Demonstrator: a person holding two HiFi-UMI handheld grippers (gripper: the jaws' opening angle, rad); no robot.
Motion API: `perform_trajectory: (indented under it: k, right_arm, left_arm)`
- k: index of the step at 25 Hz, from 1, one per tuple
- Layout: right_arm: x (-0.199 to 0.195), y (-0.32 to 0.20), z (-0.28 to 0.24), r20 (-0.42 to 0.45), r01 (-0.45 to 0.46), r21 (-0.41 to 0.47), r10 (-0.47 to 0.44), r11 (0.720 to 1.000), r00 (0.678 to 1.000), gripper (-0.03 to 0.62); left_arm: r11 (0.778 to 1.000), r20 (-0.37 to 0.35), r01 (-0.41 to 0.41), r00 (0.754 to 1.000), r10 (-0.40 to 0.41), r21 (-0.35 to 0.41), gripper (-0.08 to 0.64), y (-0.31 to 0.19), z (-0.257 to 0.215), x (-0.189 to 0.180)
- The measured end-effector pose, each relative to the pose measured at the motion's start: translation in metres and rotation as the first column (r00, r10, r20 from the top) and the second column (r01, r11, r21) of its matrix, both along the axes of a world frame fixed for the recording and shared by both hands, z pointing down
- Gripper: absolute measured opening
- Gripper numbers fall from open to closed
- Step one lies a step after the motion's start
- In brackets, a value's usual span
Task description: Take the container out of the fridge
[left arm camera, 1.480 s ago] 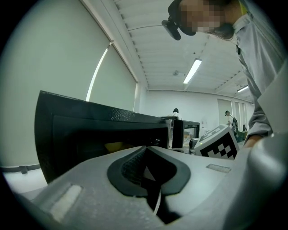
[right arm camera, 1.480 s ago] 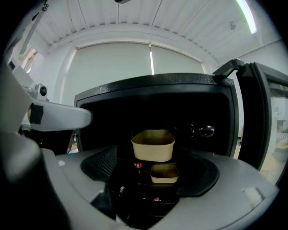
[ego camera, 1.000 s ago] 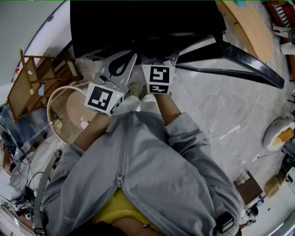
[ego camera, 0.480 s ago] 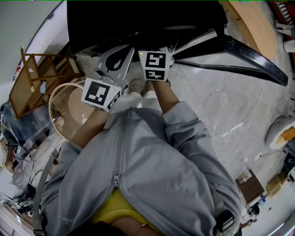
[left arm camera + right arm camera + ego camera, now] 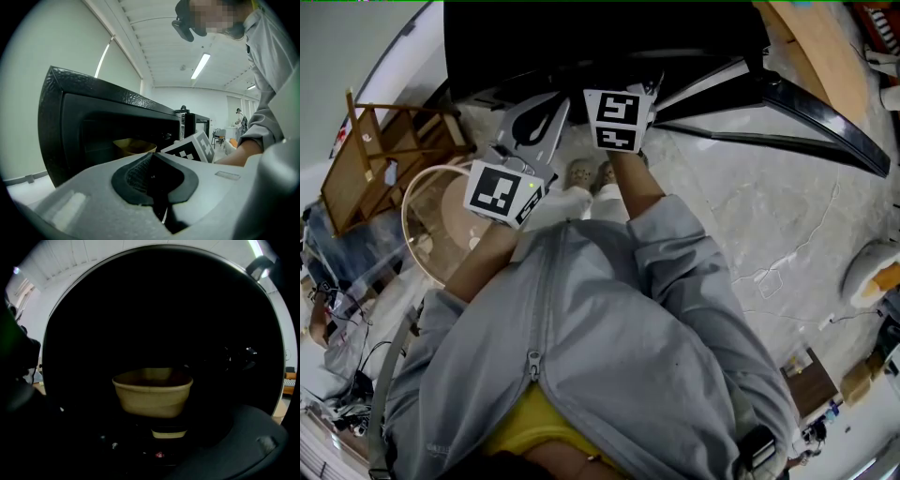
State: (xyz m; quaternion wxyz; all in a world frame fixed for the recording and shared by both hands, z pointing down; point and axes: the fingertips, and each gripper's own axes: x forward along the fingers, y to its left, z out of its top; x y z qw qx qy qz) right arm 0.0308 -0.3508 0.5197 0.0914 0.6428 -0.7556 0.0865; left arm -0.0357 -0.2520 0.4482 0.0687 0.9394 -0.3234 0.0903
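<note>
A tan open-topped container (image 5: 152, 394) stands on a shelf inside the dark black fridge (image 5: 600, 37); it also shows as the container (image 5: 133, 146) in the left gripper view. The fridge door (image 5: 806, 112) hangs open to the right. My right gripper (image 5: 628, 94) reaches into the fridge mouth. In its own view the right gripper (image 5: 136, 427) has wide jaws that are closing, with nothing between them and the container still ahead. My left gripper (image 5: 548, 112) hovers outside at the fridge's lower left. There the left gripper (image 5: 154, 176) is shut on nothing.
A wooden rack (image 5: 384, 159) and a round clear-rimmed stand (image 5: 431, 225) sit on the floor at the left. A wooden board (image 5: 816, 47) leans at the top right. A white and orange object (image 5: 872, 272) lies at the right edge.
The right gripper has moved forward toward the fridge opening. The left gripper has shifted only slightly to the left.
</note>
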Motion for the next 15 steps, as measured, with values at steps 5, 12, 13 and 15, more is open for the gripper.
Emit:
perform_trajectory:
  k: [5, 12, 13, 15]
  right_arm:
    - [0.002, 0.01, -0.009, -0.01, -0.011, 0.025, 0.011, 1.0, 1.0, 0.456]
    - [0.012, 0.041, -0.025, -0.005, -0.051, 0.039, 0.051, 0.998, 0.999, 0.454]
    - [0.013, 0.046, -0.027, -0.006, -0.057, 0.038, 0.057, 0.998, 0.998, 0.454]
    - [0.014, 0.057, -0.031, -0.014, -0.062, 0.033, 0.063, 0.997, 0.998, 0.454]
  left_arm:
    - [1.0, -0.009, 0.0, 1.0, 0.0, 0.0, 0.005, 0.001, -0.001, -0.004]
    - [1.0, -0.036, -0.025, 0.999, 0.025, 0.011, 0.005, 0.005, -0.008, 0.002]
    - [0.999, -0.041, -0.031, 0.999, 0.032, 0.014, 0.005, 0.006, -0.009, 0.004]
    - [0.999, -0.051, -0.043, 0.998, 0.044, 0.02, 0.005, 0.008, -0.012, 0.006]
